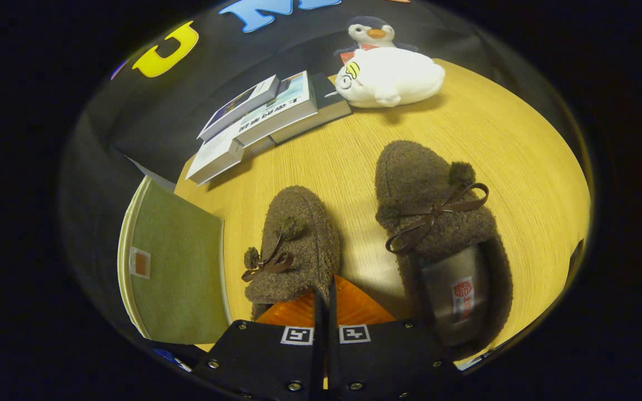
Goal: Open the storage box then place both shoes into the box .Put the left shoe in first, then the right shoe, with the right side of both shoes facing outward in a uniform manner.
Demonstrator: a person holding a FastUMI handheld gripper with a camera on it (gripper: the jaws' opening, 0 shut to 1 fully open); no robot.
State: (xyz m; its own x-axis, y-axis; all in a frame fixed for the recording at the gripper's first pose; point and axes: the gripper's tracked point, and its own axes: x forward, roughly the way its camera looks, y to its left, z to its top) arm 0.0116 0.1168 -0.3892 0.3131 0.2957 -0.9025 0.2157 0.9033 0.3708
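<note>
Two brown fuzzy slippers with bows lie on the wooden table (510,145), toes pointing away. The left shoe (296,245) is right at my fingers, which hide its heel. My gripper (326,303) is shut, with one finger inside the shoe's opening and the other outside, pinching its right side wall. The right shoe (438,223) lies just to the right, its dark insole showing, apart from the fingers. The green storage box (179,273) stands left of the left shoe, showing a flat green face with a small tag; I cannot tell whether it is open.
A stack of books (265,114) lies beyond the shoes at the back left. A white plush toy (390,78) and a penguin plush (374,33) sit at the back of the table against the black cloth wall.
</note>
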